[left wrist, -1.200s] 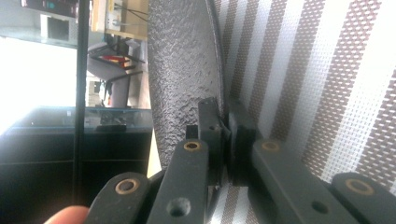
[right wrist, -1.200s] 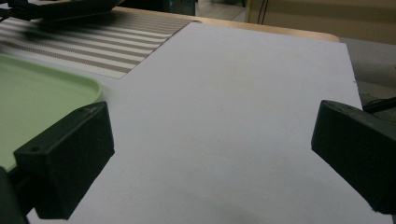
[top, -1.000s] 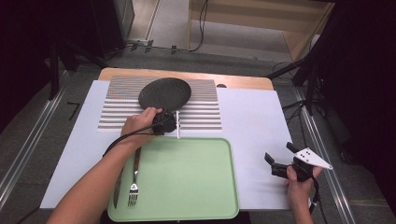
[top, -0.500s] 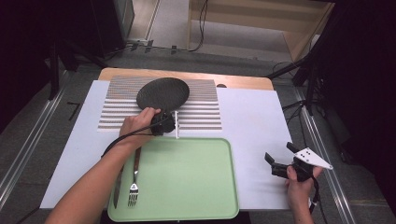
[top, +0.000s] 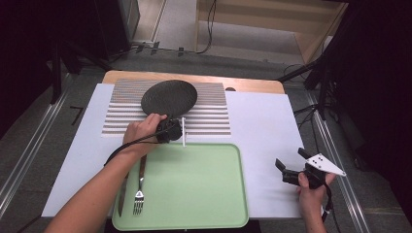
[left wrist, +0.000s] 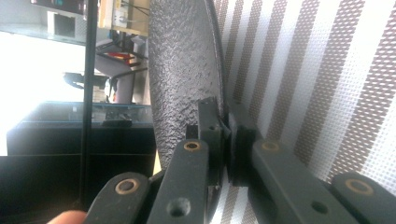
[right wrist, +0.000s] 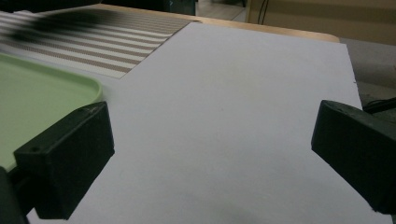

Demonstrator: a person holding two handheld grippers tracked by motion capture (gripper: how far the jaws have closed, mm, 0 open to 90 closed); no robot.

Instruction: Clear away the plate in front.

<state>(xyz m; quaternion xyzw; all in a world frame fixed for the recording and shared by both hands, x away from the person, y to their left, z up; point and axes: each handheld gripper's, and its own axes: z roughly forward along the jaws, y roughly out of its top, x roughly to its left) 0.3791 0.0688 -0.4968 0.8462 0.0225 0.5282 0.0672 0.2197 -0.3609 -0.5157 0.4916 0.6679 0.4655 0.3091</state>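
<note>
The black textured plate [top: 169,97] is clamped at its near rim by the left gripper [top: 168,130] over the striped placemat [top: 209,116]. The right gripper [top: 291,170] is held wide and empty above the white table cover [top: 262,131].

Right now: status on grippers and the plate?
Left gripper shut on black plate rim, over striped mat. Right gripper open, idle. Green tray bare; fork at its left.

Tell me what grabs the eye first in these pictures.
First the dark round plate, on the striped mat at the far side, its near rim pinched in the left claw. Next the big pale green tray at the near edge, with a fork lying along its left side. The right claw hangs open over the white sheet.
</note>
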